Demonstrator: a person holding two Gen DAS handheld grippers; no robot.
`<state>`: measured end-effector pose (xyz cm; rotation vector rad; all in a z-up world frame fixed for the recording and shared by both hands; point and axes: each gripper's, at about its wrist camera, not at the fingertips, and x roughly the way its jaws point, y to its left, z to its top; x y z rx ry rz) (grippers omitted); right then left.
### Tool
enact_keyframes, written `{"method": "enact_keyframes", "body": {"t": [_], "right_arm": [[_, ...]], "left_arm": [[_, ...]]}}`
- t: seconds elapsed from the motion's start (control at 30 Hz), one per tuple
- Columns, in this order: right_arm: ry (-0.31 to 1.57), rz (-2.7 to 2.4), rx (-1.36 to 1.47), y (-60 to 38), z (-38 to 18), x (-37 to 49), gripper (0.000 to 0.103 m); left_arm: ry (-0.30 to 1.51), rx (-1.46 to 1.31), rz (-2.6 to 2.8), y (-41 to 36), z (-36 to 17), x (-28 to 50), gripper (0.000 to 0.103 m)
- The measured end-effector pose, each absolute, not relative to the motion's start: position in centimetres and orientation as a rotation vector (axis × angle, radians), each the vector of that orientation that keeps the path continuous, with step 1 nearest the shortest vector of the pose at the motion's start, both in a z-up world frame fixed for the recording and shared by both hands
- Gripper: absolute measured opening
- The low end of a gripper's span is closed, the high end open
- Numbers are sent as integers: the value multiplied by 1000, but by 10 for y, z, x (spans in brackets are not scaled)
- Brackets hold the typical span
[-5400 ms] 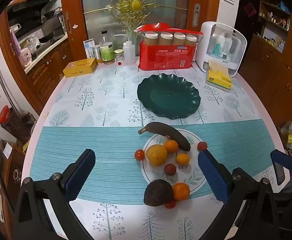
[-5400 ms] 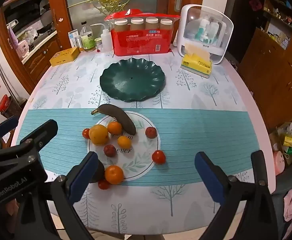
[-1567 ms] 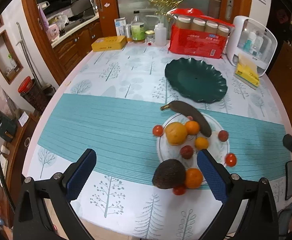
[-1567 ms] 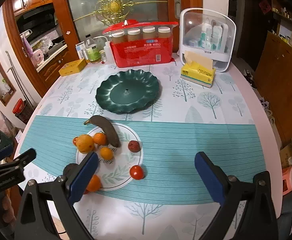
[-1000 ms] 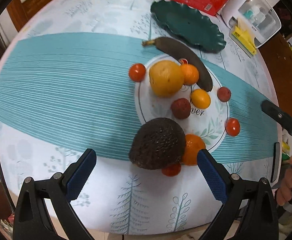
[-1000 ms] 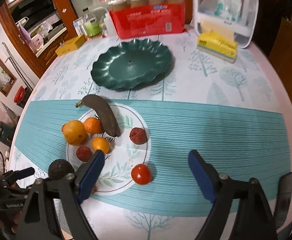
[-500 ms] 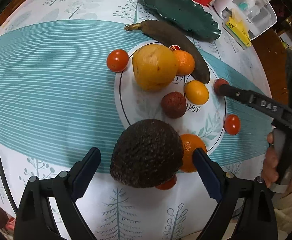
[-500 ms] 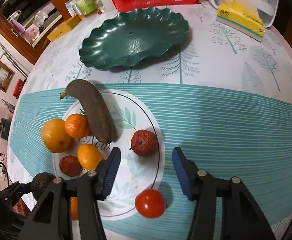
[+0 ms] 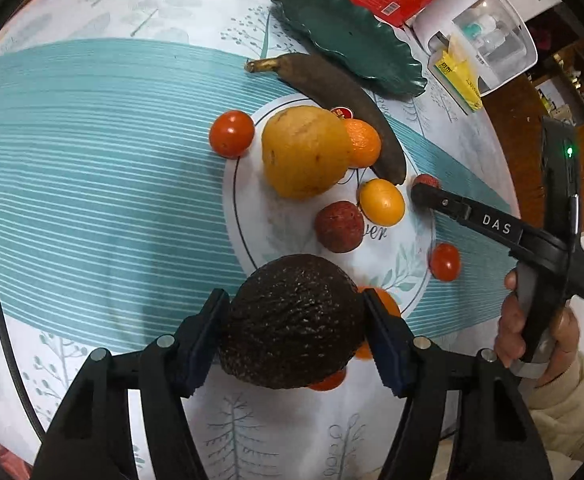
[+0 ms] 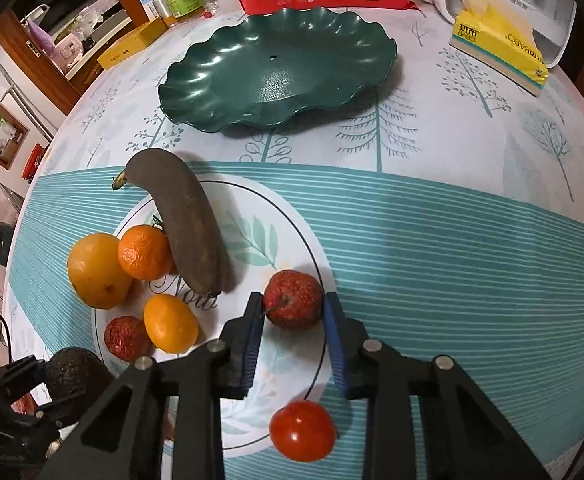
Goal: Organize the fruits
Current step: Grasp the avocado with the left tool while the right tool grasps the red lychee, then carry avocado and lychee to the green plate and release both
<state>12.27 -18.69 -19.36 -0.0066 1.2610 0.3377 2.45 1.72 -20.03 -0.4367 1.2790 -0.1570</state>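
**Black frames, blue pads**

The left gripper (image 9: pixel 293 334) has matte black, cut-out arms, silver screw heads and blue finger pads (image 9: pixel 383 344). A black cable runs at the frame's left. The right gripper (image 10: pixel 292 330) looks alike; its arm reads "DAS", with a green light. A bare hand (image 9: pixel 539 340) wears a cream sleeve.

Under my blue pads (image 9: pixel 380 336) sits a dark-brown pebbled avocado (image 9: pixel 292 322), beyond it a teal-striped, tree-printed tablecloth (image 10: pixel 451 220) and a dark-green scalloped plate (image 10: pixel 280 68).
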Motion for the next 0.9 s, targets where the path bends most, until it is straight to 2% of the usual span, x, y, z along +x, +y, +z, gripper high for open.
{"method": "enact_keyframes", "body": {"t": [0.2, 0.37, 0.63, 0.77, 0.9], "right_arm": [[1222, 350, -34, -183, -183, 117, 29], [1177, 375, -43, -180, -158, 115, 29], [1075, 384, 0, -184, -105, 151, 29], [1013, 345, 27, -186, -88, 189, 29], [994, 306, 38, -182, -93, 226, 29]], "left_arm": [[1258, -404, -75, 26, -190, 22, 64], [1192, -335, -36, 34, -150, 37, 64], [993, -156, -40, 18, -76, 123, 64], [935, -122, -38, 4, -73, 177, 64], [939, -123, -38, -7, -96, 225, 64]]}}
